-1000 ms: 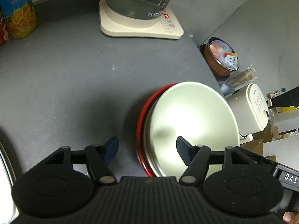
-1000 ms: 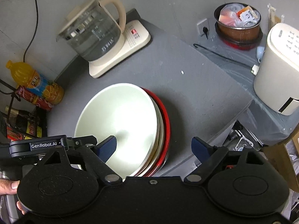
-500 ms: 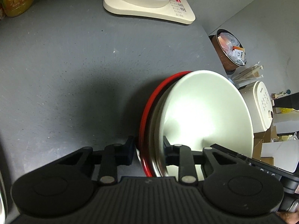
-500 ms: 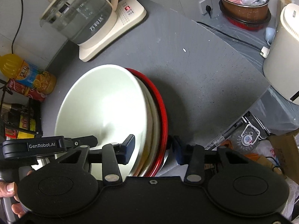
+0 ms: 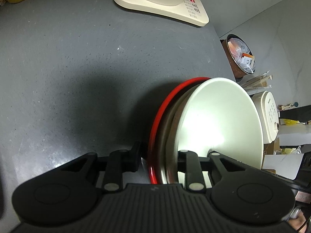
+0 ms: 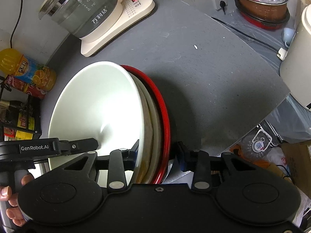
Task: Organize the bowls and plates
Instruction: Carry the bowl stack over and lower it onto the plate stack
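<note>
A stack of dishes is held above the grey counter: a white bowl (image 5: 219,120) on top, cream plates under it and a red plate (image 5: 167,104) at the bottom. My left gripper (image 5: 158,160) is shut on the stack's rim at one side. My right gripper (image 6: 158,153) is shut on the rim at the other side, where the white bowl (image 6: 97,108) and red plate (image 6: 162,104) show tilted. The left gripper's body (image 6: 38,147) shows at the bowl's far rim in the right wrist view.
A glass kettle on a cream base (image 6: 101,19) stands at the back of the counter (image 6: 204,73). An orange juice bottle (image 6: 25,68) and cans stand at the left. A brown pot (image 6: 262,5) and a white appliance (image 6: 297,58) sit beyond the counter's right edge.
Both grippers went from open to shut on opposite rims of the stack. The stack has lifted and tilted, and both views have moved closer to it.
</note>
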A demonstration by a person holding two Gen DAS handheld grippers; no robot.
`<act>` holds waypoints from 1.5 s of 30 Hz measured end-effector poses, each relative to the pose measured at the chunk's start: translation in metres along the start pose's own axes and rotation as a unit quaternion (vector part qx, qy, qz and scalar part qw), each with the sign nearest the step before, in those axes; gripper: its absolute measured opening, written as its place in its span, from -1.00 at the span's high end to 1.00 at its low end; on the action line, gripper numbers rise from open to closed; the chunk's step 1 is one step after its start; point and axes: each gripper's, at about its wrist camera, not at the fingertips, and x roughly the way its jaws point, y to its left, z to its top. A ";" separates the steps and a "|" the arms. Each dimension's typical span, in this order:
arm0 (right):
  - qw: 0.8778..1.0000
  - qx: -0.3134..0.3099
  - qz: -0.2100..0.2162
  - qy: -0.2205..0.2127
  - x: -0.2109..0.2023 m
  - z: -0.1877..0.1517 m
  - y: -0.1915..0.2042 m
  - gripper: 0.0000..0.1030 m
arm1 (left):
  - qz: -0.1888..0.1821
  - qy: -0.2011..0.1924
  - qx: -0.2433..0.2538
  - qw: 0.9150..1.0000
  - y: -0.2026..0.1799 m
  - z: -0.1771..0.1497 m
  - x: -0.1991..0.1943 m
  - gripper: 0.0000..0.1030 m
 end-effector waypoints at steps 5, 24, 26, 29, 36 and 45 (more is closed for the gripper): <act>1.000 -0.013 0.006 -0.001 -0.002 0.002 0.010 0.31 | -0.002 -0.010 -0.006 1.000 0.004 -0.002 -0.006 0.50; 0.987 -0.141 0.070 0.014 0.008 0.018 0.118 0.31 | 0.019 -0.097 -0.100 0.990 0.068 -0.018 -0.090 0.50; 0.984 -0.157 0.077 0.018 0.010 0.018 0.131 0.31 | 0.022 -0.107 -0.116 0.987 0.078 -0.024 -0.099 0.50; 0.979 -0.183 0.087 0.026 0.013 0.016 0.152 0.31 | 0.027 -0.120 -0.136 0.983 0.094 -0.029 -0.116 0.50; 0.965 -0.235 0.111 0.046 0.019 0.006 0.199 0.31 | 0.040 -0.154 -0.189 0.969 0.129 -0.053 -0.151 0.49; 0.941 -0.299 0.142 0.071 0.025 -0.012 0.256 0.31 | 0.058 -0.196 -0.249 0.947 0.167 -0.086 -0.192 0.50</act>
